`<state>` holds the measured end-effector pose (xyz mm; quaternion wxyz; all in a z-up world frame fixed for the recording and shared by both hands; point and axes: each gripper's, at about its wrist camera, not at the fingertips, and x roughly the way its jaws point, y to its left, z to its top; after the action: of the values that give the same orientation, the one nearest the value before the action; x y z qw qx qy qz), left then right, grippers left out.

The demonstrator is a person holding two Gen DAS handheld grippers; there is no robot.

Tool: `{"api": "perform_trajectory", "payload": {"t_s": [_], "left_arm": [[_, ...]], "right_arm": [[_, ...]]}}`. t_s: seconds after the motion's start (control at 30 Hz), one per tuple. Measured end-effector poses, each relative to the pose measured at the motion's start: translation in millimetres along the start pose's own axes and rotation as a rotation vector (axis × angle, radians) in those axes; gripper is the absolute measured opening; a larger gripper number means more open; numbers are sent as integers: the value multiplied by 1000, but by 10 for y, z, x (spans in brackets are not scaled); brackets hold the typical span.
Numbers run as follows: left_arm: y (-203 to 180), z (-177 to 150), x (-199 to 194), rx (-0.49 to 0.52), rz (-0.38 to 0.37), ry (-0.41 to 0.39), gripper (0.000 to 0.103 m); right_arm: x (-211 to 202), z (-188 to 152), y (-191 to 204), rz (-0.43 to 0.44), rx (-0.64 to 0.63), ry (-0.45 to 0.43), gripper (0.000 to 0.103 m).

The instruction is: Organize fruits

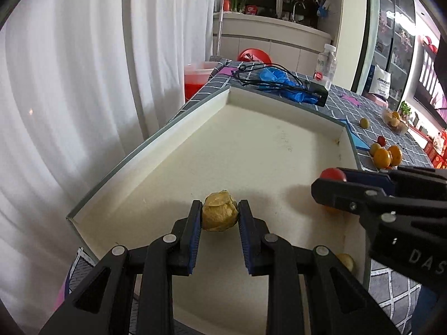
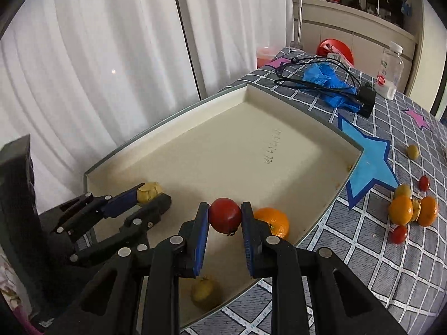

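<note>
A table covered by a grey cloth (image 2: pixel 363 251) with a white grid and coloured stars is seen, and behind it long white curtains (image 2: pixel 97 69) are hung. A shallow cream tray (image 2: pixel 279 128) is laid on the cloth. Beyond the tray, a blue plastic bag (image 2: pixel 327 83), a black cable with its adapter (image 2: pixel 366 102) and a clear bottle (image 2: pixel 389 69) are placed. A kitchen counter is visible in the background.

The left gripper (image 1: pixel 220 215) is clenched on a papery yellow husk fruit (image 1: pixel 219 213) just over the tray floor. The right gripper (image 2: pixel 225 217) is clenched on a red tomato (image 2: pixel 225 215) above the tray, near an orange (image 2: pixel 273 222) and a yellowish fruit (image 2: pixel 202 291) lying inside. More oranges (image 2: pixel 401 209) and small tomatoes (image 2: pixel 398 234) are scattered on the cloth at the right.
</note>
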<state>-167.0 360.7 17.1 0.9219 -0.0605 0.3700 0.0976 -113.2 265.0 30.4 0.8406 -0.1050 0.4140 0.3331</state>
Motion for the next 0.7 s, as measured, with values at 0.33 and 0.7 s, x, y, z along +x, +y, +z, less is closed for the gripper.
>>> {"api": "perform_trajectory", "payload": {"t_s": [0.33,0.7], "left_arm": [[-109,-7,-113,36,20,-40,81],[-407,57,-357,75,-9,-56,82]], "right_arm": [[-226,6,-29,-49,-5,-83,99],[-427,-352,-939,-62,236,-39,102]]}}
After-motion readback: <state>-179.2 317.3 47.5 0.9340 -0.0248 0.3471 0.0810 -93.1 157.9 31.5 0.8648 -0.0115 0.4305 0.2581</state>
